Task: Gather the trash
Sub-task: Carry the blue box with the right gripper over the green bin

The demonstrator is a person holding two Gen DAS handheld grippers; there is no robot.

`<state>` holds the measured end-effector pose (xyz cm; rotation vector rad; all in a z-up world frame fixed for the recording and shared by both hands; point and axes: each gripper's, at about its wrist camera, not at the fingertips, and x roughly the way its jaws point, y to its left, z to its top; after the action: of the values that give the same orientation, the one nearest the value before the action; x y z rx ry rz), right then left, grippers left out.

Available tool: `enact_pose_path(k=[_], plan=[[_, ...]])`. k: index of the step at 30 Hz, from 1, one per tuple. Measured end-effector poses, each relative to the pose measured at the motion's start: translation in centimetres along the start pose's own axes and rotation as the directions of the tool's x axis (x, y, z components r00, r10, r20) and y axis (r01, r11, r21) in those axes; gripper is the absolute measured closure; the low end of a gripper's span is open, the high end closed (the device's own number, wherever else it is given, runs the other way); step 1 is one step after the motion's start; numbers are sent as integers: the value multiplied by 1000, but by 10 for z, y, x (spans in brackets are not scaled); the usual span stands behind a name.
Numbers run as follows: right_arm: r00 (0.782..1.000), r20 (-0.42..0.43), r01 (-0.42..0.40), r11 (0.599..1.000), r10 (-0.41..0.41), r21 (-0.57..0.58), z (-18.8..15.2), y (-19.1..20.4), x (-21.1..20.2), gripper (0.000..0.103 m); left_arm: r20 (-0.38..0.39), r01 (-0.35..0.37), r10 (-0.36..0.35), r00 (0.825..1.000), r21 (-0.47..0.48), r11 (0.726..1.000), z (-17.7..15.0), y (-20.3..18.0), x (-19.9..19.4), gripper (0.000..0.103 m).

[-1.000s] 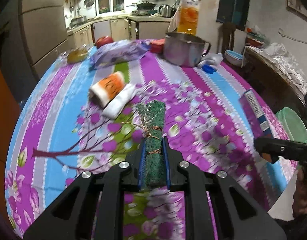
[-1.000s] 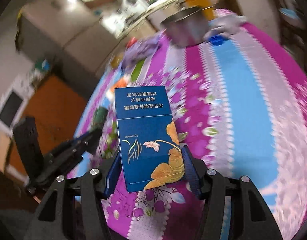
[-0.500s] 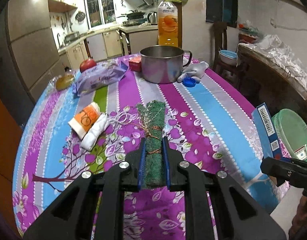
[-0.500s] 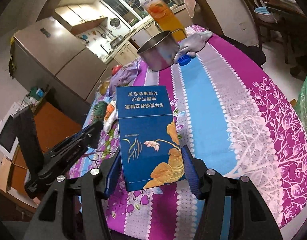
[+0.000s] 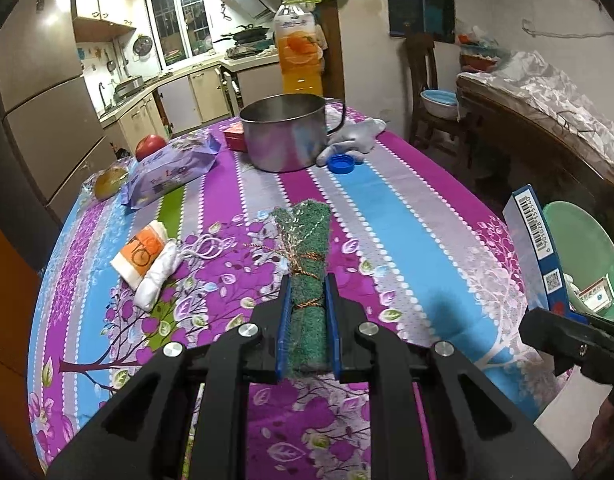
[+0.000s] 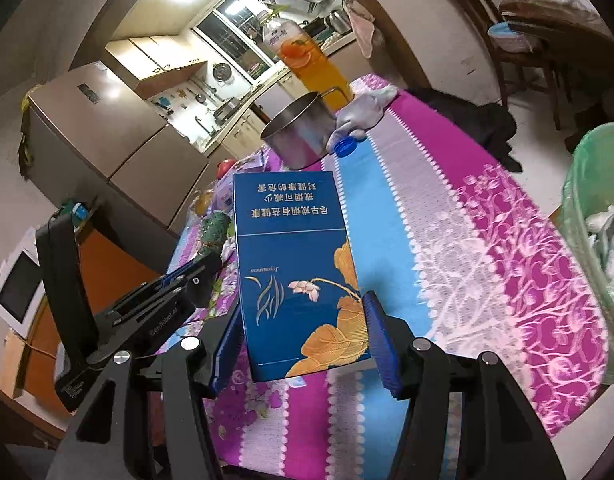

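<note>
My left gripper (image 5: pixel 307 300) is shut on a rolled green scouring pad (image 5: pixel 307 264) tied with string, held above the flowered tablecloth (image 5: pixel 387 208). My right gripper (image 6: pixel 299 332) is shut on a blue cigarette box (image 6: pixel 295 264) with gold leaves, held above the table's right edge. The box (image 5: pixel 533 244) also shows at the right of the left wrist view, beside a green trash basket (image 5: pixel 587 256) with scraps inside. The basket (image 6: pixel 591 216) stands off the table's right side. An orange-and-white tissue pack (image 5: pixel 141 252) and a white crumpled wrapper (image 5: pixel 159 276) lie on the cloth at left.
At the table's far end stand a steel pot (image 5: pixel 287 136), an orange juice bottle (image 5: pixel 299 52), a blue bottle cap (image 5: pixel 341 162), a grey glove (image 5: pixel 359 136), a purple packet (image 5: pixel 171 168) and a red apple (image 5: pixel 149 146). A wooden chair (image 5: pixel 427 92) stands behind right.
Both grippers have pulled back and to the right, towards the green basket, each still holding its item. The blue box now sits beside the basket.
</note>
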<state>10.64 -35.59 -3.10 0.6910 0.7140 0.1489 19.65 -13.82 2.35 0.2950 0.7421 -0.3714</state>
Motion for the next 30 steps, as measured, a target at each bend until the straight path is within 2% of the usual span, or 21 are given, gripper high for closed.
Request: enact_pose_path(k=[18,30], plan=[[988,119,101,995,-99,-15,-2,-16,-53,45,39,1,-5,999,105,994,11,-51,-2,89],[981,142,132,991,-130,-10,-1,-24,-60,45,40,3,-9,999,138,990,12,-70,1,89]])
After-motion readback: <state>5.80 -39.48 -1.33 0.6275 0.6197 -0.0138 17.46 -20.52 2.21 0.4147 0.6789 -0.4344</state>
